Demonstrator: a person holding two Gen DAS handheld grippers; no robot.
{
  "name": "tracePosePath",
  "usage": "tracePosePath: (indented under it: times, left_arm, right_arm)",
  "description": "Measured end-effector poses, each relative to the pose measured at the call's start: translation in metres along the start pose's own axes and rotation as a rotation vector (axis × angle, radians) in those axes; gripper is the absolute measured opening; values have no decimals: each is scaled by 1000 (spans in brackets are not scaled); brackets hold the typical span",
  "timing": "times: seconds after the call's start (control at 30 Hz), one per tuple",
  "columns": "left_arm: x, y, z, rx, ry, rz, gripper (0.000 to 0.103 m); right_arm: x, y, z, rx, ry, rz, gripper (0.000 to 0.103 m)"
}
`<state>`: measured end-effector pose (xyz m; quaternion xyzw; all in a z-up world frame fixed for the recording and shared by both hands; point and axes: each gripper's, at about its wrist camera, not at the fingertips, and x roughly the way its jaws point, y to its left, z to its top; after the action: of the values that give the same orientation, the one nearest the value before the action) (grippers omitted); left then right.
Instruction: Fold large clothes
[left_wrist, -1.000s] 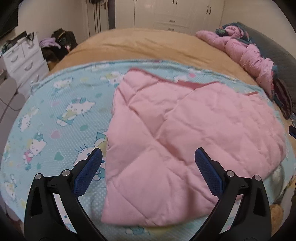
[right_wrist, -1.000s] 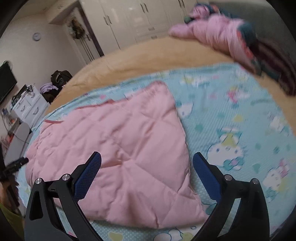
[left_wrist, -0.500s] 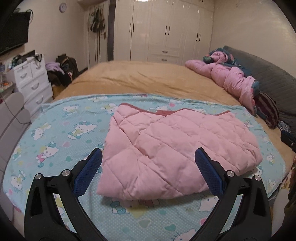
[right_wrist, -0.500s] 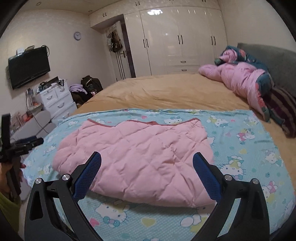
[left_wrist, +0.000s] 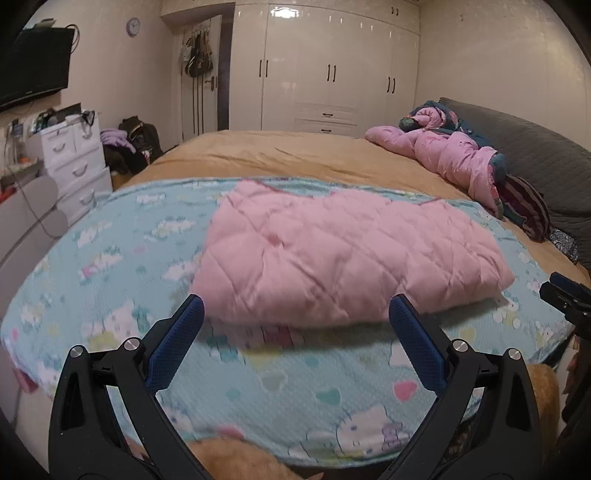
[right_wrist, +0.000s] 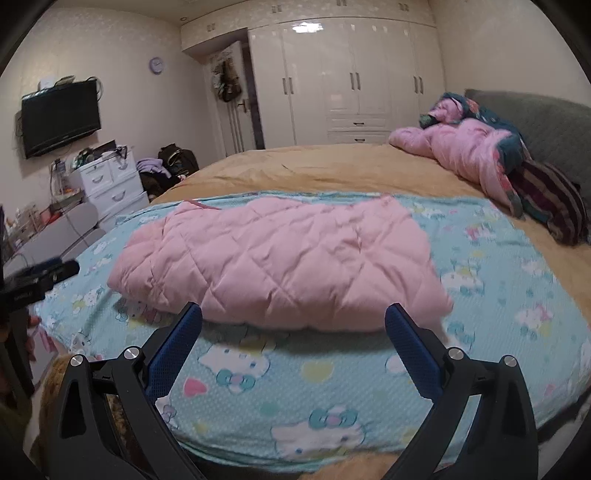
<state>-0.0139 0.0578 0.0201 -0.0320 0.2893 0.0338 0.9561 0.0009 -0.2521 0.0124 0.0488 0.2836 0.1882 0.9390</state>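
Observation:
A pink quilted garment (left_wrist: 343, 254) lies folded into a broad rectangle on the light blue cartoon-print sheet (left_wrist: 258, 376); the right wrist view shows the same garment (right_wrist: 280, 262) on that sheet (right_wrist: 295, 398). My left gripper (left_wrist: 295, 314) is open and empty, hanging in front of the garment's near edge without touching it. My right gripper (right_wrist: 293, 319) is also open and empty, just short of the same near edge. The right gripper's tip (left_wrist: 565, 295) shows at the right edge of the left wrist view, and the left gripper's tip (right_wrist: 40, 275) at the left edge of the right wrist view.
The sheet covers the near part of a bed with a tan cover (left_wrist: 295, 155). A crumpled pink jacket (left_wrist: 447, 155) and dark clothes lie by the grey headboard (left_wrist: 535, 147). White drawers (left_wrist: 74, 162) stand left, white wardrobes (left_wrist: 332, 66) behind, a wall television (right_wrist: 61, 116) at left.
Both grippers have pulled back and lowered away from the garment, from close above it to level with the bed's near edge. The garment lies as before. Both stay open.

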Motion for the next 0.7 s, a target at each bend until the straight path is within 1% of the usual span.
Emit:
tracePosePath:
  times: [0.07,0.13,0.2,0.3,0.4,0.7]
  left_arm:
    - [-3,-1,-10,-19,0,20,94]
    - [-5,-1,-18,-42,16,5,94]
    - [-5,-2,-22,-43,32,-4,94]
    - [-6,-6,-25,-23,39,18,94]
    - [-6,-6,-28,-29,52,20,94]
    - [-8,-7,-28,-33,55,29,94]
  right_arm:
    - [3,-2,-9,34,20,1,99]
    - [7,-3,-14,44,44,0,99]
    - [10,-1,-17,37,60,-2,99]
    - [8,1,-19,36,58,9,99]
    - [8,3,-19,45,67,31,99]
    - [7,4,-21,40,76,34,99]
